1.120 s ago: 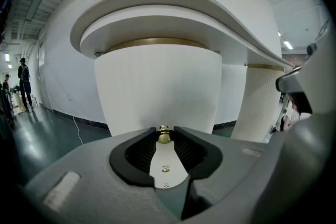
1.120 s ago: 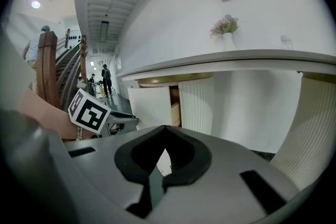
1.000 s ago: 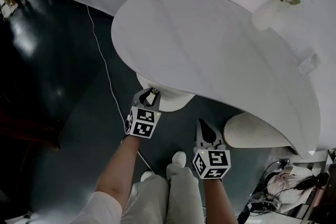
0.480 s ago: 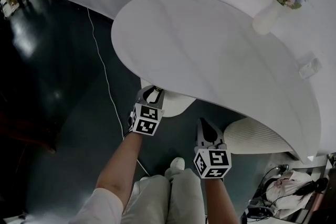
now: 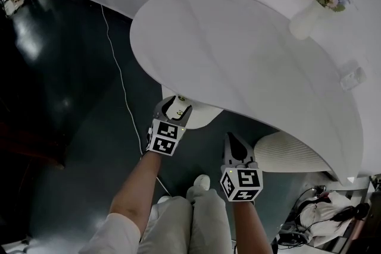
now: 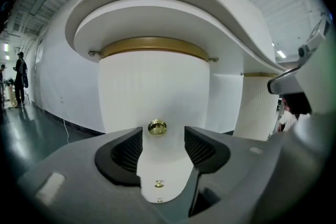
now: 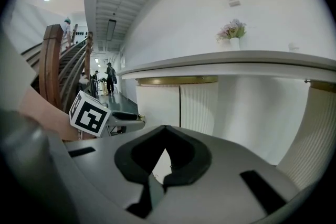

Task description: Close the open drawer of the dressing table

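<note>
The white dressing table (image 5: 250, 62) has a rounded fluted drawer front (image 5: 201, 117) showing under its near edge. In the left gripper view that front (image 6: 155, 92) fills the middle, under a gold band, with a small brass knob (image 6: 157, 127) on it. My left gripper (image 5: 177, 106) is right at the front. Its jaws are opening, and the knob sits between the fingertips (image 6: 137, 139) with the pads clear of it. My right gripper (image 5: 236, 147) hangs lower and to the right, away from the table, shut on nothing (image 7: 165, 129).
A white vase of flowers (image 5: 308, 16) and a small clear box (image 5: 352, 77) stand on the tabletop. A second fluted pedestal (image 5: 290, 151) is at the right. A cable (image 5: 121, 83) runs over the dark floor. My legs (image 5: 196, 217) are below; clutter (image 5: 324, 214) lies bottom right.
The left gripper's jaws have spread apart around the brass knob, which they gripped before. Both hands have stayed almost in place.
</note>
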### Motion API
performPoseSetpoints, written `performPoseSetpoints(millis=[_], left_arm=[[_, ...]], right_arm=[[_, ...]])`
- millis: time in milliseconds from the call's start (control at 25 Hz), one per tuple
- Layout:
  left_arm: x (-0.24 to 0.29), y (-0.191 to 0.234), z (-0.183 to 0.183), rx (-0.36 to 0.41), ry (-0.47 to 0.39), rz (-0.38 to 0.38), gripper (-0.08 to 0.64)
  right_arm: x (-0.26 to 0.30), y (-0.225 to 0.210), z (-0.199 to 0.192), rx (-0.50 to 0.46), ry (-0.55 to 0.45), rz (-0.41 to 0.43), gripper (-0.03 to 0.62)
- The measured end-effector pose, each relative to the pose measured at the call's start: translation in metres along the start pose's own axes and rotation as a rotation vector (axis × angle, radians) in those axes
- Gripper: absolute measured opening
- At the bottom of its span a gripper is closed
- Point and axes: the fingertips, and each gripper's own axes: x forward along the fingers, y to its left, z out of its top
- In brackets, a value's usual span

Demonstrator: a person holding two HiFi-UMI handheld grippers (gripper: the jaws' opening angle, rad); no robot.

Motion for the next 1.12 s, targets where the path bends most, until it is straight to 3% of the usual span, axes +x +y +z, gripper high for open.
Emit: performPoseSetpoints(millis=[560,1120], left_arm=[[-0.06,-0.009,0.016,-0.02,0.076,0.005,0.239],[-0.111,-0.022,0.069,-0.032,0.107,-0.01,0.239]], right_arm=[[-0.036,0.019,0.03,0.057,0.053,0.015,-0.002],[-0.081,0.024,0.069,0.108,0.086,-0.001,-0.002]])
